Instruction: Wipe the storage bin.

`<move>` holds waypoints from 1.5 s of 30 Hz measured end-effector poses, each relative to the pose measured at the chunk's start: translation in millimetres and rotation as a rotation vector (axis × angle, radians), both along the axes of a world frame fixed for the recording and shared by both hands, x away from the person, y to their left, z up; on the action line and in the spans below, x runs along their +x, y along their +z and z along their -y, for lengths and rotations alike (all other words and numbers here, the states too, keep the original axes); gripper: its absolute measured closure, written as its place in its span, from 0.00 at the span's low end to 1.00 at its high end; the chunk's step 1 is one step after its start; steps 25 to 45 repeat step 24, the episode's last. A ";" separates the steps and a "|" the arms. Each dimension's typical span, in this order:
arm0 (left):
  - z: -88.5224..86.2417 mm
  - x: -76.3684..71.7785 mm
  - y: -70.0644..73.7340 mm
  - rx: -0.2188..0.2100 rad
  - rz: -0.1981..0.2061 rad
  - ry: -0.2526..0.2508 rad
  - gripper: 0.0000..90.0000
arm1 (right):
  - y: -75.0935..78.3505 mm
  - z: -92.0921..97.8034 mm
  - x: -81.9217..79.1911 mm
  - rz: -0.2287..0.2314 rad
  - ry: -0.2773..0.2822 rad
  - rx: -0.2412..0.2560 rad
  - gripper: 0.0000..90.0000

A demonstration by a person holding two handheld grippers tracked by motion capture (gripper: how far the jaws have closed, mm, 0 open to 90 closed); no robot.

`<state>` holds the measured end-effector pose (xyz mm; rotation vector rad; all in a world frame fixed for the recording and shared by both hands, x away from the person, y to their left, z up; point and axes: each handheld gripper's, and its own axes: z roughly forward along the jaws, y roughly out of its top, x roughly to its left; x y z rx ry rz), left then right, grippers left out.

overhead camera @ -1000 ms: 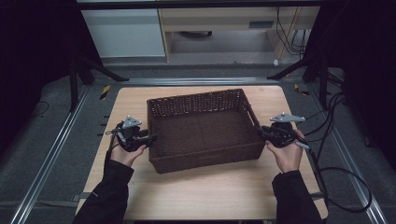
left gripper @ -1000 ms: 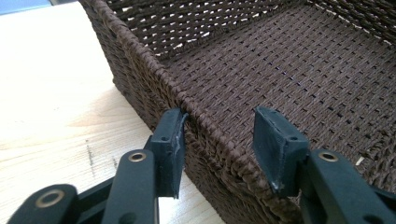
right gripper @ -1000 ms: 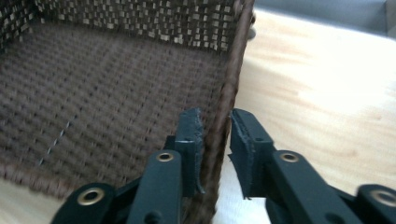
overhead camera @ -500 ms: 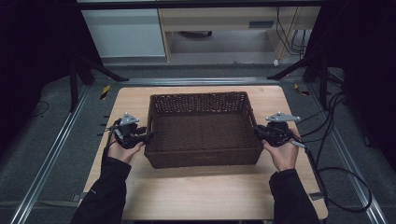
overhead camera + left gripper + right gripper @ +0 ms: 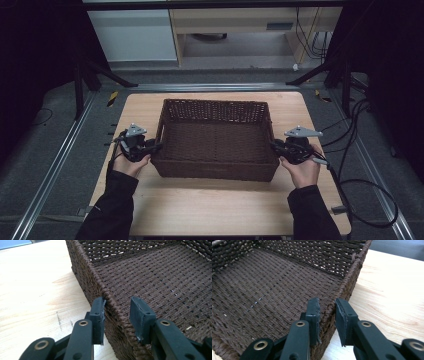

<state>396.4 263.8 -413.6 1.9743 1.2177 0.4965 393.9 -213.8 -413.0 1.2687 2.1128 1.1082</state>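
Observation:
A dark brown woven basket (image 5: 215, 104) stands empty in the middle of the light wooden table (image 5: 220, 205). My left gripper (image 5: 156, 146) sits astride its left rim. In the left gripper view the jaws (image 5: 117, 307) are open: the outer pad touches the wall (image 5: 85, 277) and the inner pad stands off it. My right gripper (image 5: 275, 146) is at the right rim. In the right gripper view its jaws (image 5: 327, 305) are shut on that rim (image 5: 348, 280), one pad inside and one outside.
Bare wood lies in front of the basket and on both sides of it. Cables (image 5: 360, 165) trail off the table's right edge to the floor. Metal rails (image 5: 55, 165) run along the table's sides, and cabinets (image 5: 135, 35) stand behind it.
One second ago the basket lay skewed, with its right end nearer me. Both grippers turned it square with the table's edges. Over the last half second it has stayed still.

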 end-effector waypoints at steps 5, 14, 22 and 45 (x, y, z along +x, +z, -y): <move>1.1 -5.6 0.6 0.003 -0.003 0.006 0.71 | -1.0 1.7 0.8 0.005 0.006 0.010 0.82; 0.8 -6.9 1.2 0.016 0.011 -0.016 0.67 | -0.7 1.4 2.3 0.010 0.003 0.008 0.82; -12.3 -18.1 19.9 0.012 0.081 0.005 0.45 | 12.8 21.6 -2.8 0.072 -0.074 0.029 0.56; -20.5 -22.2 22.2 0.017 0.088 0.010 0.42 | 13.8 31.1 -3.6 0.069 -0.109 0.024 0.50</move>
